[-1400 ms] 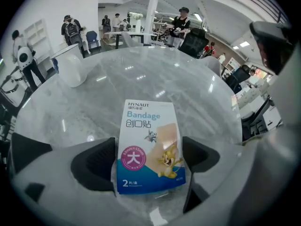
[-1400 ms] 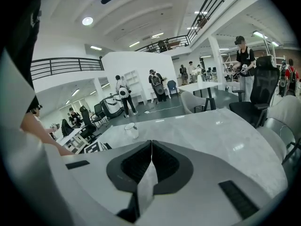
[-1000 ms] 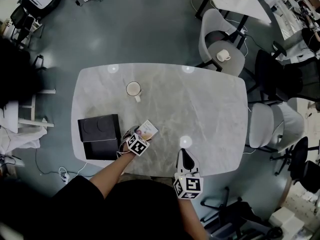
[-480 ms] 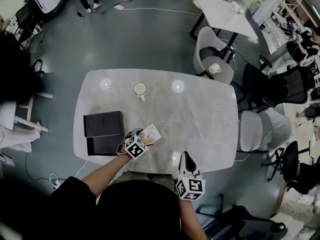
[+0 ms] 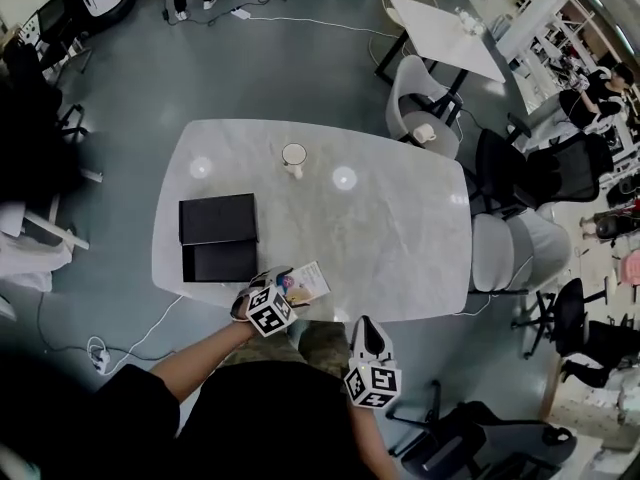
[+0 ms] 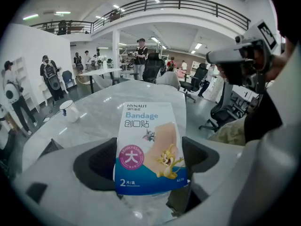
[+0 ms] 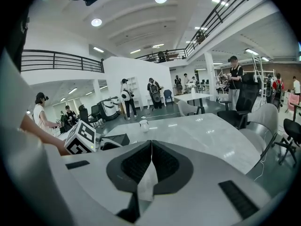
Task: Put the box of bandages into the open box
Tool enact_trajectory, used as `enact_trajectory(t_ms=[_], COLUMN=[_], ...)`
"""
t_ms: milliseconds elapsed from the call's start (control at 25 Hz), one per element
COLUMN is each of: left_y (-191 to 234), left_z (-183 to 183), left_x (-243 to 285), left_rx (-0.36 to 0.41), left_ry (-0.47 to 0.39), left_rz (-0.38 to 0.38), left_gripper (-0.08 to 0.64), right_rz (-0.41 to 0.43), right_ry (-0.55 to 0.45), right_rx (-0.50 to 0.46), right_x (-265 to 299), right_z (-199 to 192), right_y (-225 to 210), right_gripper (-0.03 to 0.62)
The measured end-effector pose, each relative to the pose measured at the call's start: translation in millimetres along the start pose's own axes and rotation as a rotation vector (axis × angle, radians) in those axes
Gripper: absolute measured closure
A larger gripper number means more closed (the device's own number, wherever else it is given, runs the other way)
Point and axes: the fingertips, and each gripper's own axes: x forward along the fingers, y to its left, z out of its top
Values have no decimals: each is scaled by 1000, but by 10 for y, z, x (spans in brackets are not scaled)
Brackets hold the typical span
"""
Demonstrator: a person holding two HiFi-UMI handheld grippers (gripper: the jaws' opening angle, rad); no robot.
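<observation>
Left claw (image 5: pixel 283 290) is gripping the bandage box (image 6: pixel 149 145) by its near end, above the near edge of the desk (image 5: pixel 400 228). Left gripper view is showing the printed face up, long axis running along the jaws, title end pointing away. Head view is adding the open box (image 5: pixel 218 236) lying just left. Right claw (image 7: pixel 151 160) is sitting clenched, nothing between the jaws.

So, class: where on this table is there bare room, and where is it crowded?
Bare: the right half of the table, between the mug and the grey chair. Crowded: the near-left corner, with the open box, the left tool and its box of bandages.
</observation>
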Motion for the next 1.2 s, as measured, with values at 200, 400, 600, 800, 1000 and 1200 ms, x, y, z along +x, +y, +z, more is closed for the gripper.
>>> enact_trajectory(t_ms=[200,400,600,800,1000,1200], left_y=[-222,-338,-519,-809,-1160,-1421], left_z=[-200,-366,-528,-721,-1006,-1285], left_x=[-192,-380,-575,-791,-1013,-1274], left_rx=[-21,-26,-34,-9,25,26], left_ry=[-13,-13,-11,-1,23,50], left_rz=[8,43,72,59,42,37], left_gripper=[121,121,121,121,121,121], right_rz=[2,37,57,78,68,38], right_ry=[-25,-35,-40,-53,-83,-92], right_rx=[-14,-36,-38,-23,6,48], right_x=[-169,-339,-609,-908,-1223,-1575], right_z=[-53,-151,-338,-579,-832,-1098], right_y=[56,220,363,611,828,1010], right_gripper=[580,580,580,580,580,580])
